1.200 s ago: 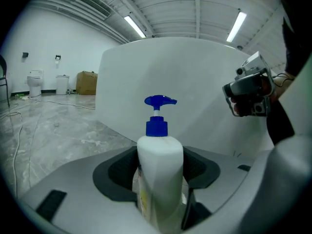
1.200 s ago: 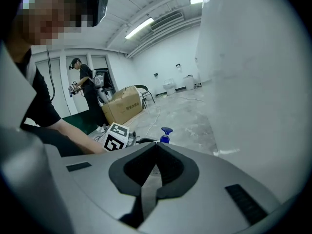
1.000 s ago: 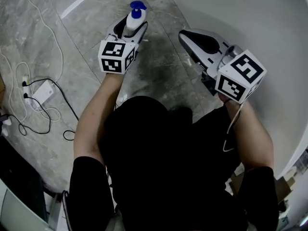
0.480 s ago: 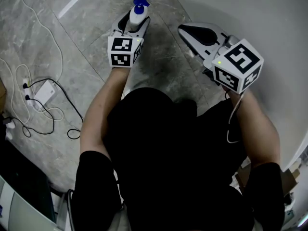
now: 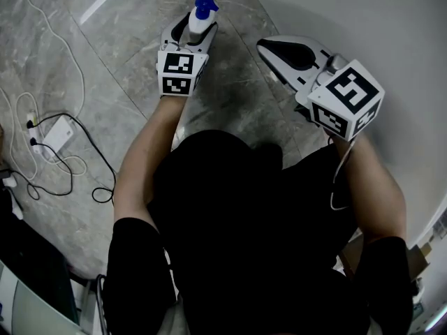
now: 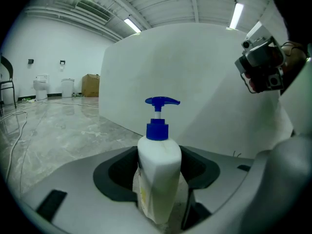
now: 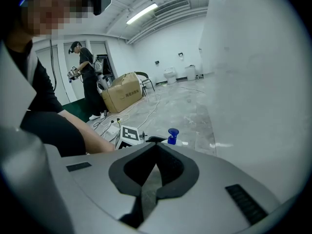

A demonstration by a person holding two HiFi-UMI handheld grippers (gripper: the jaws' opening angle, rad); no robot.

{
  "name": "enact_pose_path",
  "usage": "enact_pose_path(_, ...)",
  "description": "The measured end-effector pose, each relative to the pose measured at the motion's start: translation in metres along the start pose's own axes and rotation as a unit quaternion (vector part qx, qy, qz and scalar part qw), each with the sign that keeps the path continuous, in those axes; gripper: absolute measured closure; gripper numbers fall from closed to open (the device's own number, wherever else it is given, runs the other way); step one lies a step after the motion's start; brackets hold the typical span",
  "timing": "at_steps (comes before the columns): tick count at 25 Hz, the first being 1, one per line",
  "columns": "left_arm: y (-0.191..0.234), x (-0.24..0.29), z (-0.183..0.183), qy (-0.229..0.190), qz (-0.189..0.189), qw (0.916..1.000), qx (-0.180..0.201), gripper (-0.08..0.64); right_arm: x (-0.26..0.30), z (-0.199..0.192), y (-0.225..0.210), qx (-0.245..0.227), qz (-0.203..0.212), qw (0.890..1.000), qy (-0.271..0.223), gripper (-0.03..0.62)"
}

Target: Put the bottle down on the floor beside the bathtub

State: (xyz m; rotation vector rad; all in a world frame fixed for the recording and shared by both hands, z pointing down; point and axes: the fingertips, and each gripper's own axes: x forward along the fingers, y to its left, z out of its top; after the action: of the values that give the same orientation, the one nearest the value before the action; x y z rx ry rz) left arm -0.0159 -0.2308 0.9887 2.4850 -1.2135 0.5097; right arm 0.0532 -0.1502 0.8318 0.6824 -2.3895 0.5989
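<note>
Head view: the left gripper (image 5: 190, 35) has the pump bottle (image 5: 199, 18) out over the grey floor (image 5: 105, 82), near the white bathtub (image 5: 391, 33).

Left gripper view: both jaws squeeze the bottle, which stands upright.

Right gripper view: the right gripper (image 7: 155, 147) is pinched together with 0 things inside.

Grey marble-look floor (image 5: 70, 54) fills head view from 9 to 12 o'clock, bright reflection (image 5: 103, 2) at 11. White power strip (image 5: 59, 132) with black and white cables lies at 9 o'clock. Curved white bathtub (image 5: 391, 33) wall spans 1 to 4 o'clock. Left gripper view: white walls, ribbed ceiling, strip lights (image 6: 132, 25) at 12, toilet (image 6: 40, 86) and cardboard box (image 6: 90, 85) at 9 o'clock.
</note>
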Motion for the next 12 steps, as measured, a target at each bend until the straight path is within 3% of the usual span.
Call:
enact_pose_path(8, -0.013, -0.013, -0.017, 0.027, -0.017, 0.9986, 0.043, 0.293, -0.003, 0.004, 0.002, -0.018, 0.005, 1.0, -0.003, 0.563)
enact_pose_path(12, -0.017, -0.027, -0.027, 0.051, -0.029, 0.9973, 0.044, 0.293, -0.002, 0.009, -0.001, -0.016, 0.001, 1.0, -0.003, 0.563)
